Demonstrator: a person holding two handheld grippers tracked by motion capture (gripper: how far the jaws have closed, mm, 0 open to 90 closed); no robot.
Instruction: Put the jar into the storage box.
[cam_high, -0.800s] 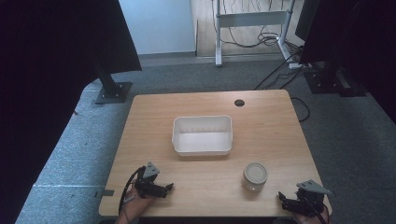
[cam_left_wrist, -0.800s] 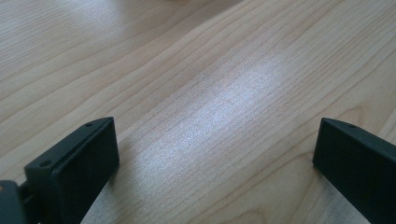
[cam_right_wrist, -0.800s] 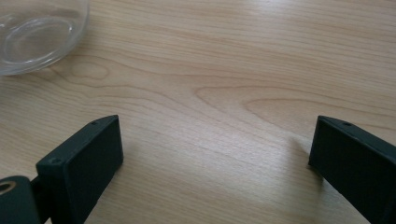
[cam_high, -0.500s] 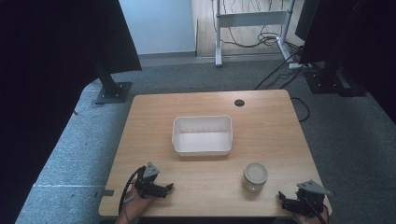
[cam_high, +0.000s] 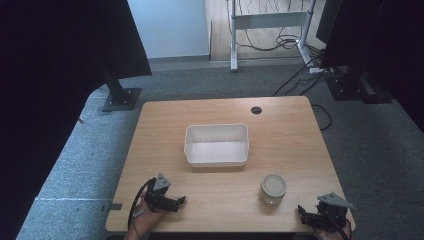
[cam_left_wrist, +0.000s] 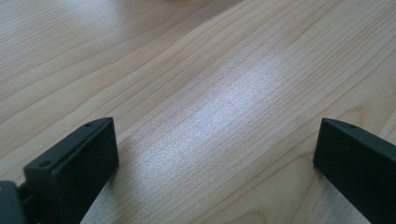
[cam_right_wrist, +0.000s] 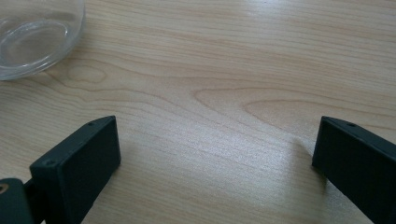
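both tools, left (cam_high: 179, 201) and right (cam_high: 303, 214), are held with jaws spread wide and empty, low over the counter (cam_high: 290, 140). a glass jar (cam_high: 273, 188) is seen at 10 o'clock from the right tool, a white tub (cam_high: 216, 145) mid-counter.

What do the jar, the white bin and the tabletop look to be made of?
Jar: probably clear glass; the right gripper view shows its see-through base. White bin: likely matte plastic, with thin moulded walls. Table: light wood or wood-look laminate, with visible grain and soft sheen.
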